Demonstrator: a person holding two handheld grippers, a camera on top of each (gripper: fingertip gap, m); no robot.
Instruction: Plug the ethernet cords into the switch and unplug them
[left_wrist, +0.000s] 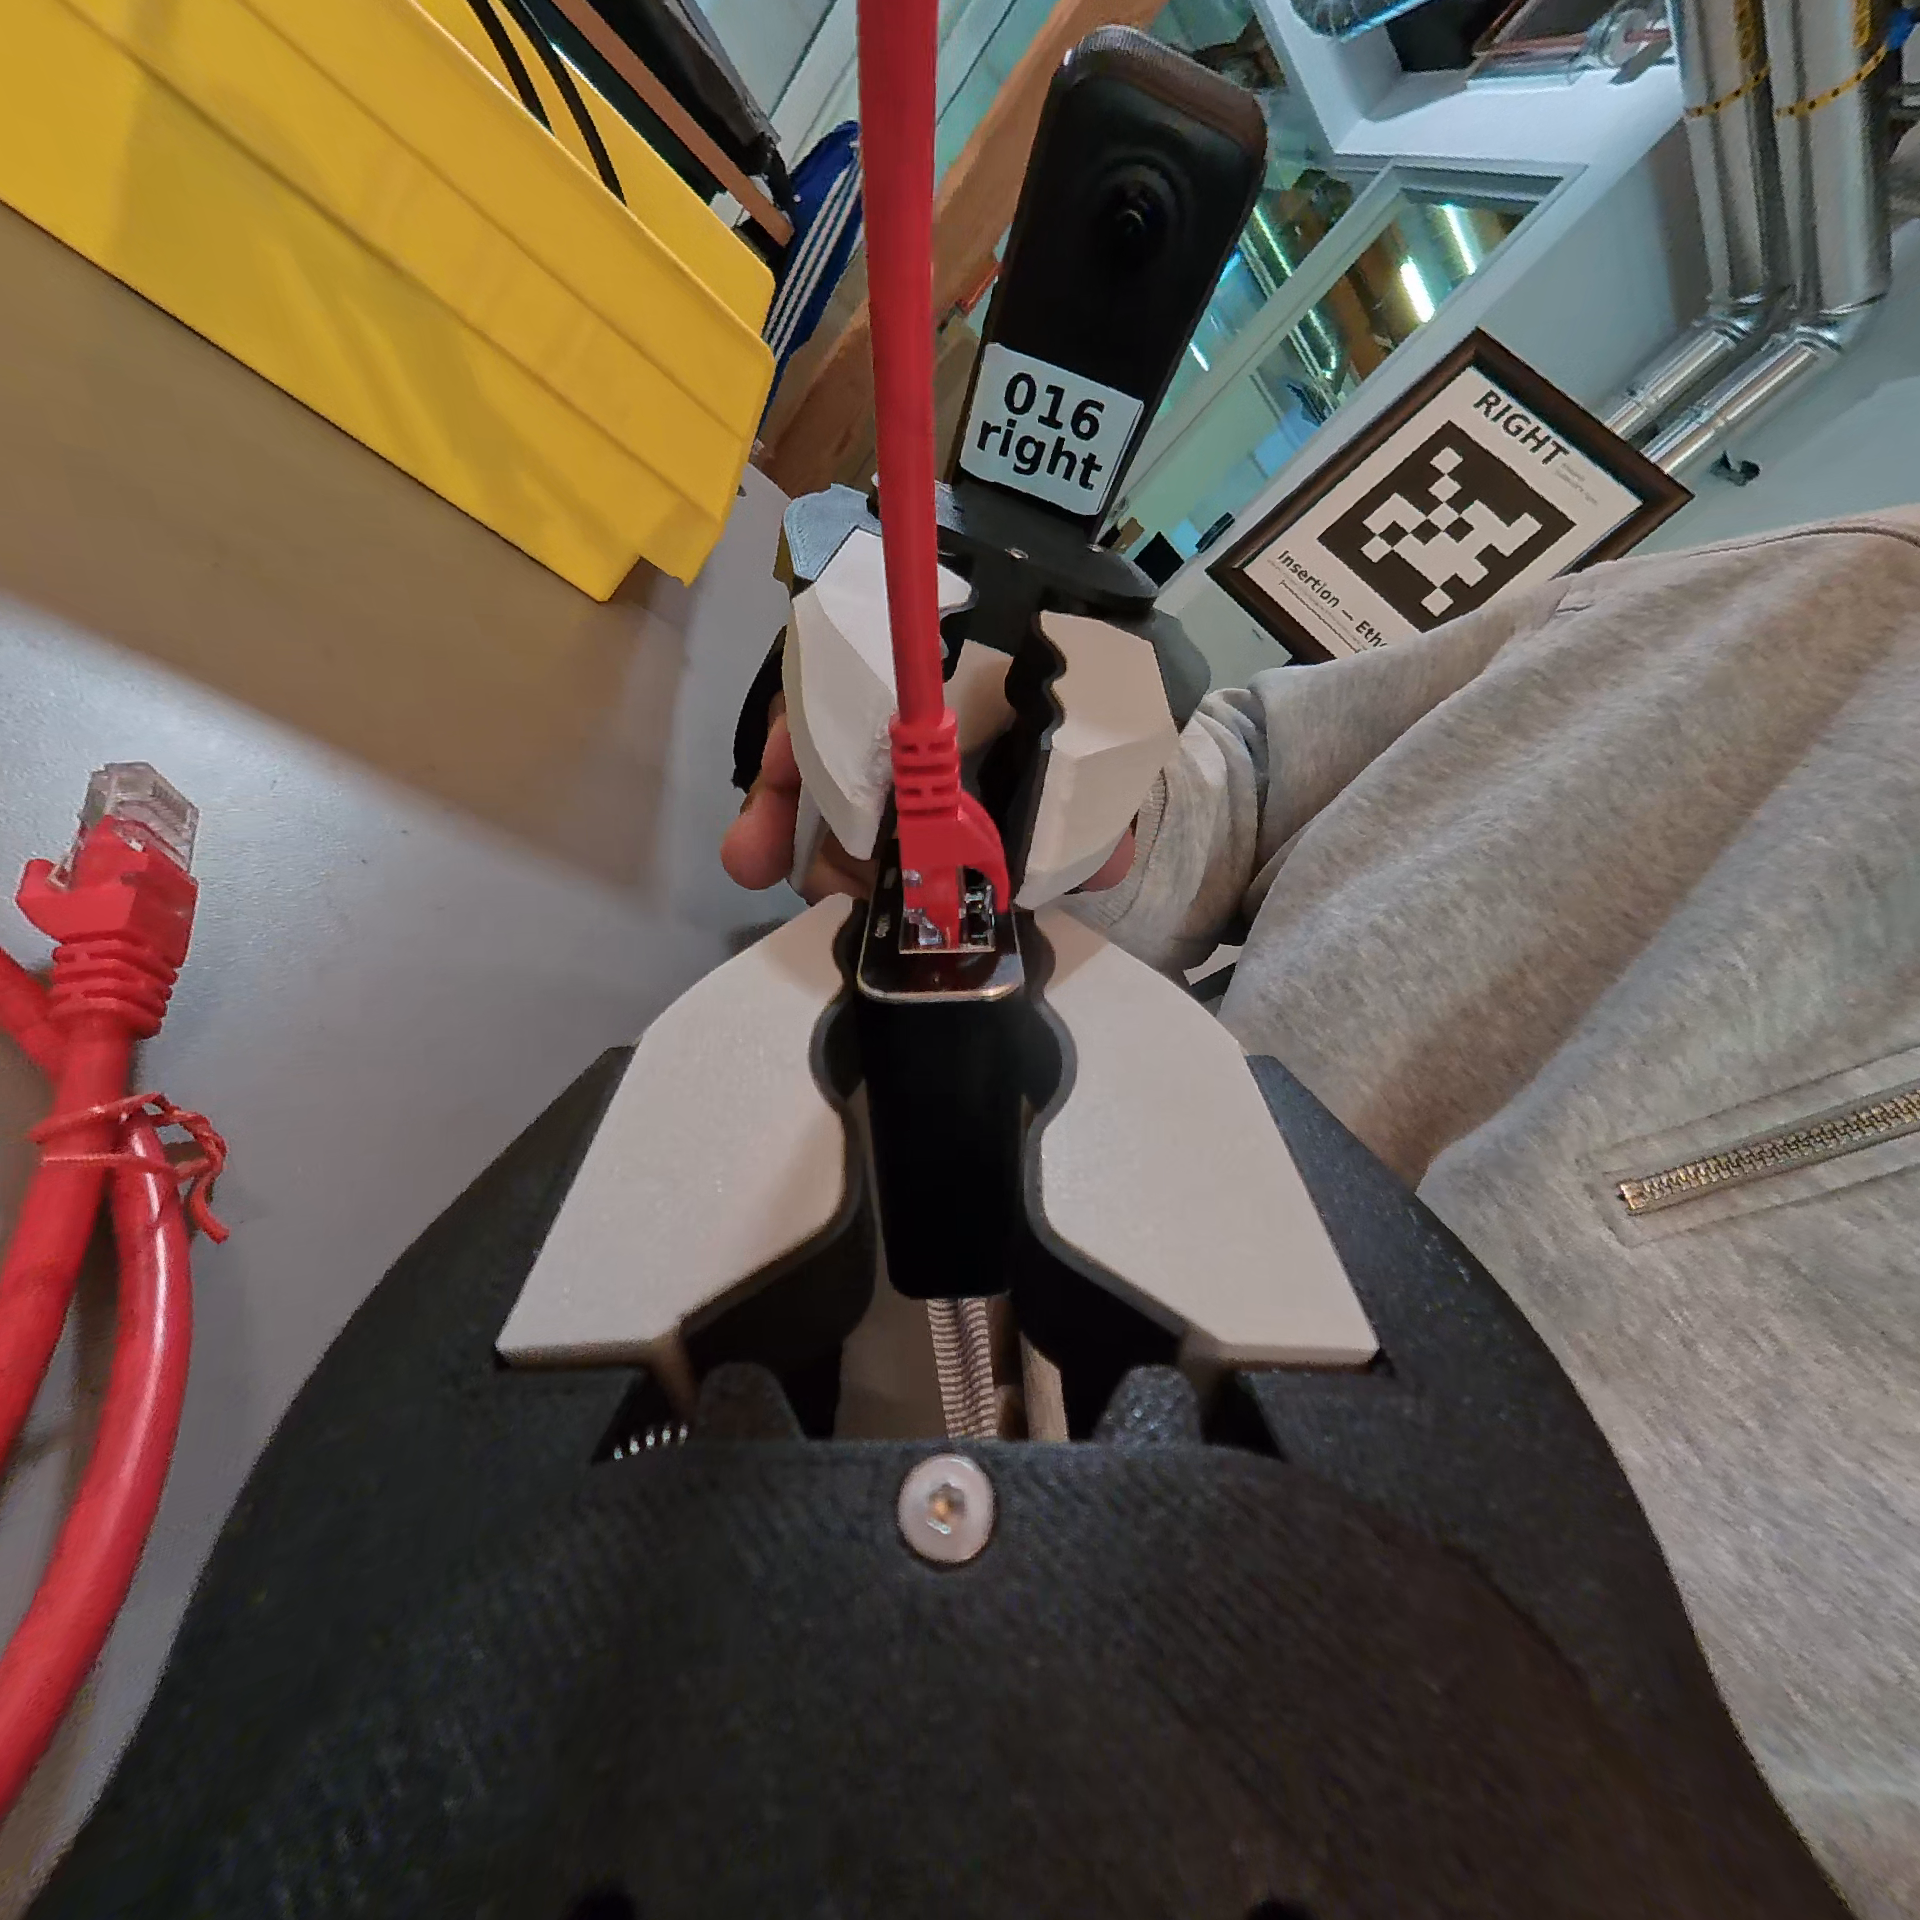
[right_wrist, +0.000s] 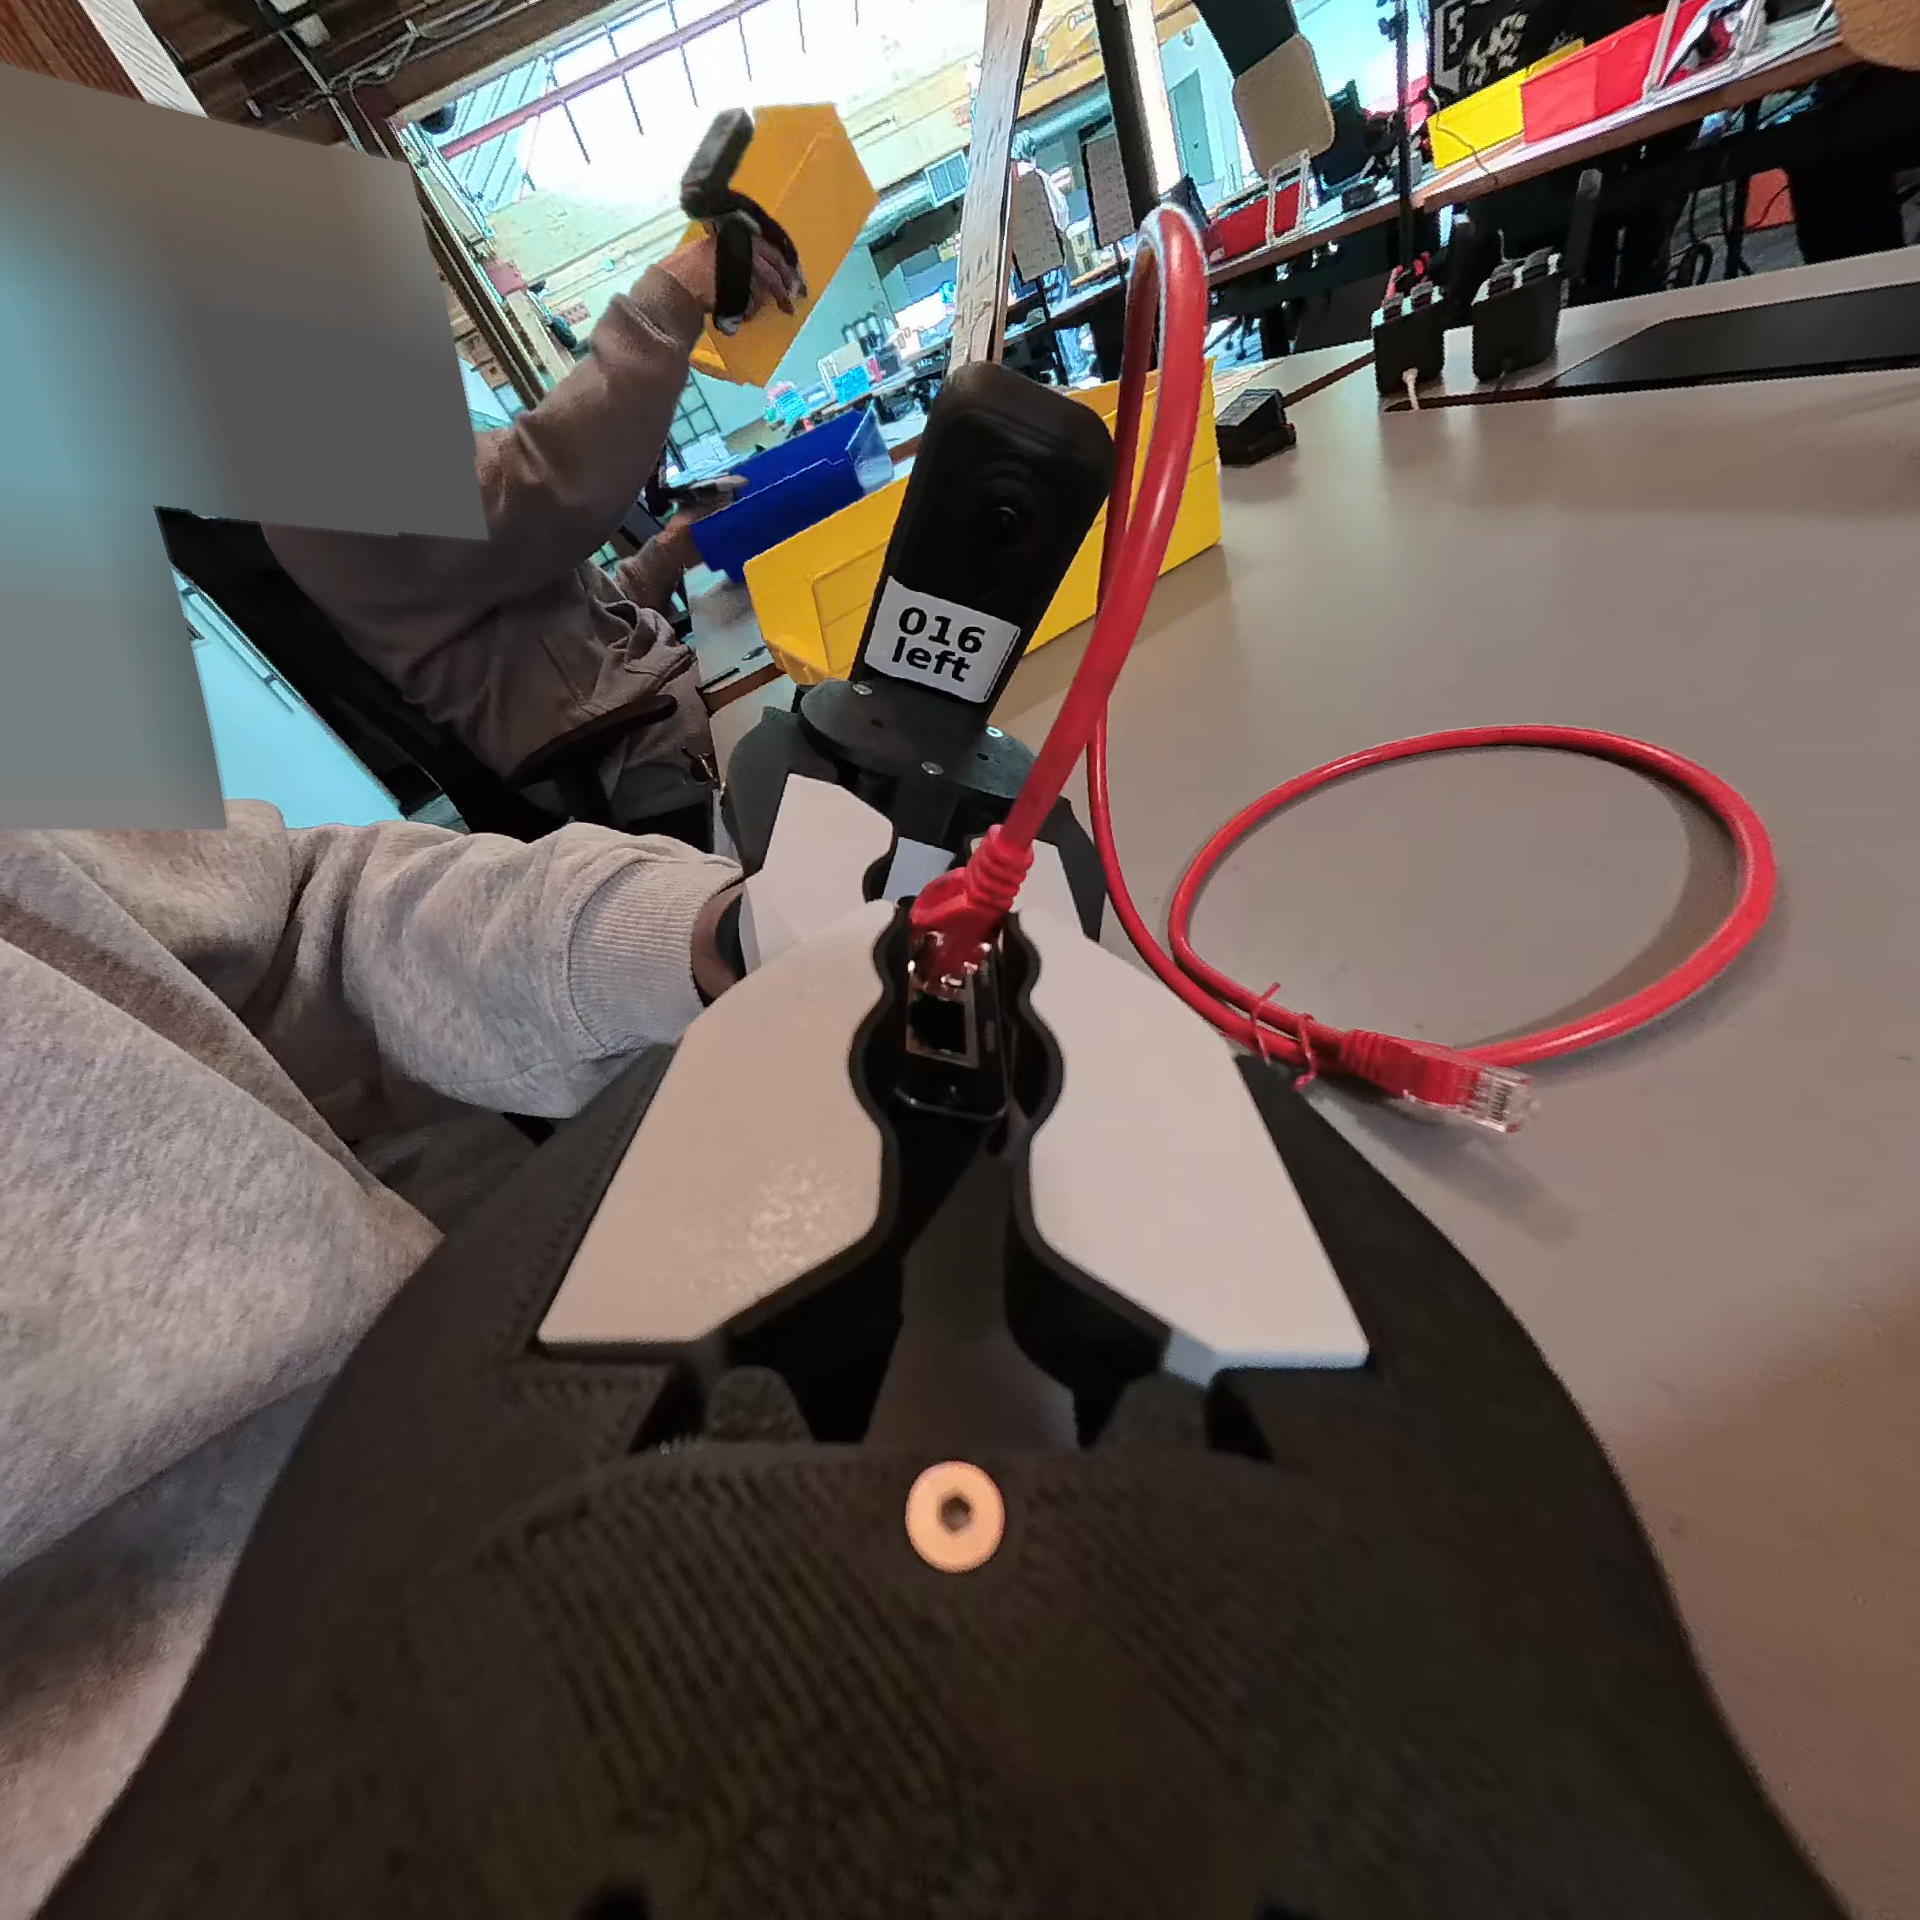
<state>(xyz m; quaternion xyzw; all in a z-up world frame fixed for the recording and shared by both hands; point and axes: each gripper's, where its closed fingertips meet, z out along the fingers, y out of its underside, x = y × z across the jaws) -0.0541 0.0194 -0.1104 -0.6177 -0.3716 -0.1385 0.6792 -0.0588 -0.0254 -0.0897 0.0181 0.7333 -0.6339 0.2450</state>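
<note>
- While the switch (left_wrist: 940, 1143) sits lengthwise between its white fingers, we log the left hand-held gripper (left_wrist: 940, 966) as clamped on the switch's black body, port face pointing away from the camera.
- Right hand-held gripper (right_wrist: 956, 940) faces it from the port end; its fingers flank the switch closely on both sides, but we cannot tell whether they press on it.
- Red ethernet cord (right_wrist: 1132, 582): one plug (right_wrist: 971, 883) is seated in a port of the switch; the port beside it (right_wrist: 940, 1029) is open.
- From the switch the cord arches upward, then drops to the tabletop (right_wrist: 1558, 582) and lies in a loop beside the switch.
- Free plug (right_wrist: 1455, 1086), clear-tipped, rests on the tabletop near the switch, just past a red twist tie (right_wrist: 1288, 1039) on the cord.
- Yellow bin (right_wrist: 1143, 499) stands on the tabletop beyond the switch.
- Grey sleeve (right_wrist: 468, 935) reaches the left hand-held gripper from the side of the switch away from the loop.
</note>
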